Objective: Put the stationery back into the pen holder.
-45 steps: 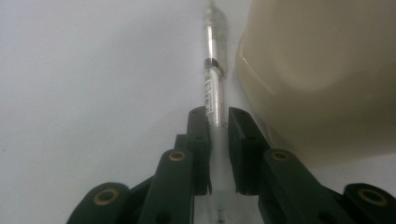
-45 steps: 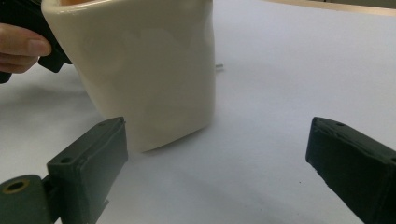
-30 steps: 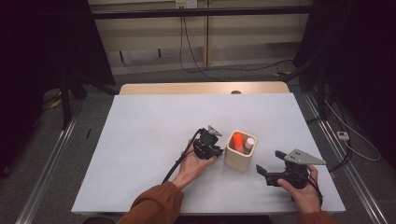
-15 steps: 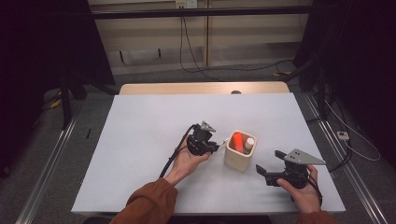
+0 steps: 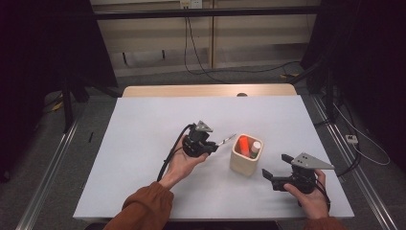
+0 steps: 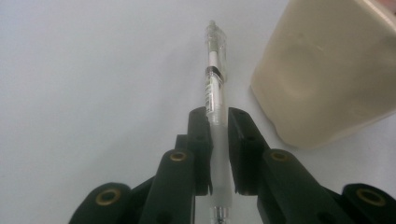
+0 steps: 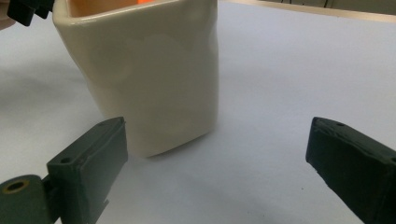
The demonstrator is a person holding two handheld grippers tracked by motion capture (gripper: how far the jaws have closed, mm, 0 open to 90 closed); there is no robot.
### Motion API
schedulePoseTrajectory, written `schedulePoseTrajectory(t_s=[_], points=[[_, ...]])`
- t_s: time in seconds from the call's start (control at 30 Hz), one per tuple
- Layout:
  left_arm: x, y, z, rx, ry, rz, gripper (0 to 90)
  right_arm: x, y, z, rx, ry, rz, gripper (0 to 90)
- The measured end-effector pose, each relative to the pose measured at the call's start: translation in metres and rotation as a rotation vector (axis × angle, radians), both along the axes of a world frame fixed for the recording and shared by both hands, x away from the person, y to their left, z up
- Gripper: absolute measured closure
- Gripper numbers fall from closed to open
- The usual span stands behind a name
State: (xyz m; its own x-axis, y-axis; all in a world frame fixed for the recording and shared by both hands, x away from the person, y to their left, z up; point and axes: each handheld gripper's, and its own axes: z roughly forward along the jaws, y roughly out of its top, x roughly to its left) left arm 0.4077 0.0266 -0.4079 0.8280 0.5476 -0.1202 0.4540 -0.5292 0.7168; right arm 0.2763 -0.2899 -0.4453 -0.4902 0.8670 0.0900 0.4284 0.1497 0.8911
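A white worktop [image 5: 143, 143] is seen from above. Near its middle, the left tongs [image 5: 212, 146] are clamped on a clear pen [image 5: 226, 140], which is held just left of a cream cup [image 5: 244, 162], its free end pointing right toward the rim. In the left gripper view, the pen [image 6: 215, 84] is pinched between the 2 black jaws beside the cup [image 6: 327, 70]. An orange marker [image 5: 243, 145] and a white-capped item [image 5: 255, 147] are stood in the cup. Near right, the right tongs [image 5: 274, 166] are held wide apart, empty, aimed at the cup [image 7: 149, 70].

Clear pen [image 6: 215, 88] (black band), cream cup [image 5: 246, 158], white table [image 5: 143, 134].
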Motion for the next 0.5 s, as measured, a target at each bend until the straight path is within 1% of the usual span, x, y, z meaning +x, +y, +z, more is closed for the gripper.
schedulePoseTrajectory(t_s=[0.23, 0.37, 0.4, 0.43, 0.47, 0.5], points=[[-0.004, 0.016, 0.01, -0.017, -0.013, -0.001, 80.4, -0.001, 0.003, 0.003, -0.004, -0.015, 0.008, 5.1], [-0.007, 0.028, 0.012, -0.024, -0.019, -0.001, 80.3, -0.002, 0.007, 0.006, -0.008, -0.025, 0.014, 4.8], [-0.008, 0.031, 0.012, -0.027, -0.015, -0.004, 80.4, -0.003, 0.008, 0.006, -0.009, -0.03, 0.017, 4.8], [-0.01, 0.033, 0.012, -0.021, -0.022, 0.007, 80.3, -0.003, 0.009, 0.007, -0.012, -0.031, 0.02, 4.7], [-0.01, 0.037, 0.013, -0.025, -0.013, -0.007, 80.3, -0.004, 0.011, 0.007, -0.015, -0.035, 0.023, 4.7], [-0.012, 0.04, 0.013, -0.022, -0.016, -0.009, 80.3, -0.005, 0.012, 0.007, -0.018, -0.036, 0.026, 4.6]])
